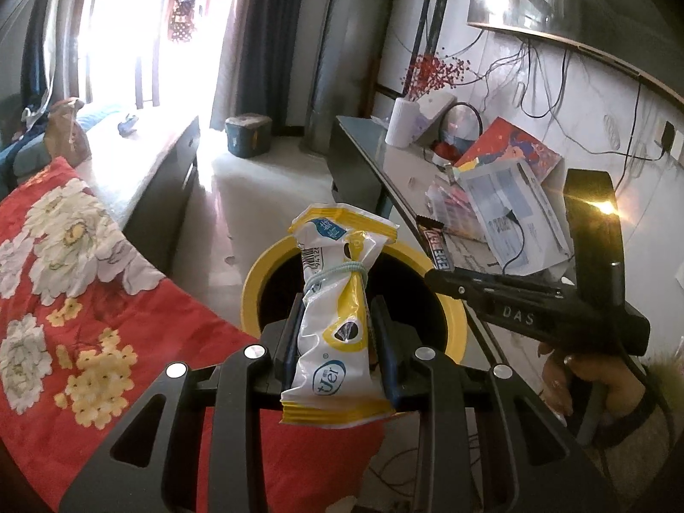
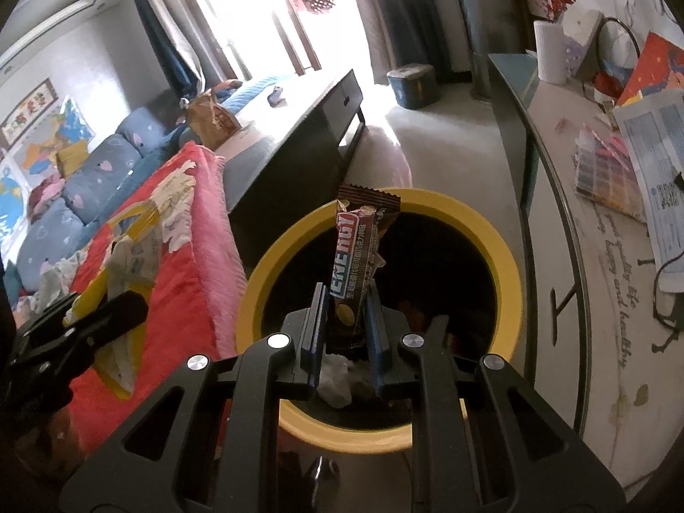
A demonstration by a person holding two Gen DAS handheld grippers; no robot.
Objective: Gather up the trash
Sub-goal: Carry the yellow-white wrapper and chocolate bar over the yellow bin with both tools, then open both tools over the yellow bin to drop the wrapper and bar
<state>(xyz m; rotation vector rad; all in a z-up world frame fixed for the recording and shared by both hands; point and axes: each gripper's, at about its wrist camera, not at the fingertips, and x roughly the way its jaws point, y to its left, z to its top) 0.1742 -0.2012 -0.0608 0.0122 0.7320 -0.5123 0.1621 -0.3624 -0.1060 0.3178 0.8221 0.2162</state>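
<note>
Strong daylight floods in through the window at the far end, blown out to pure white in both views. It spills across the floor as glare. The trash bin interior stays black. Fisheye curvature bends the edges, with dark vignetted corners; a lens flare sparks on the right gripper.

1. You had the brown snack-bar wrapper up to the right wrist camera: "ENERGY" in white on a blue and red band; the small print below it was too fine to read.
2. Your white-and-yellow packet showed "tJer" near its lower end, cut off, plus barcode digits "9412".
3. The right gripper body read "DAS".
4. The tabletop carried script, partly legible: "enjoy and healthy".
</note>
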